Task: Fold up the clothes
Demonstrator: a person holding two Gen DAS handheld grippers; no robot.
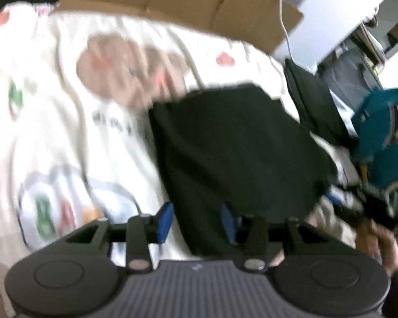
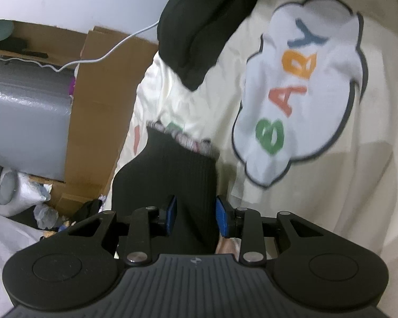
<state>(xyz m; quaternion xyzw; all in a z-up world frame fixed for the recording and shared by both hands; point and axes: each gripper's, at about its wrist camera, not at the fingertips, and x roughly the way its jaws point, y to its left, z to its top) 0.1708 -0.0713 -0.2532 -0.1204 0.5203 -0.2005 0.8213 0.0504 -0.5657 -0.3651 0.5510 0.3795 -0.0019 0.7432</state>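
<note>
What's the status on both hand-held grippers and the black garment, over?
Left hand-held gripper open over black garment. Right hand-held gripper around its ribbed cuff, grip unclear. Garment lies on cream printed bedding; nothing blocking.

Your left gripper (image 1: 197, 222) and right gripper (image 2: 196, 216) look alike: black ribbed bodies, silver screws, blue finger pads (image 2: 171, 215).
</note>
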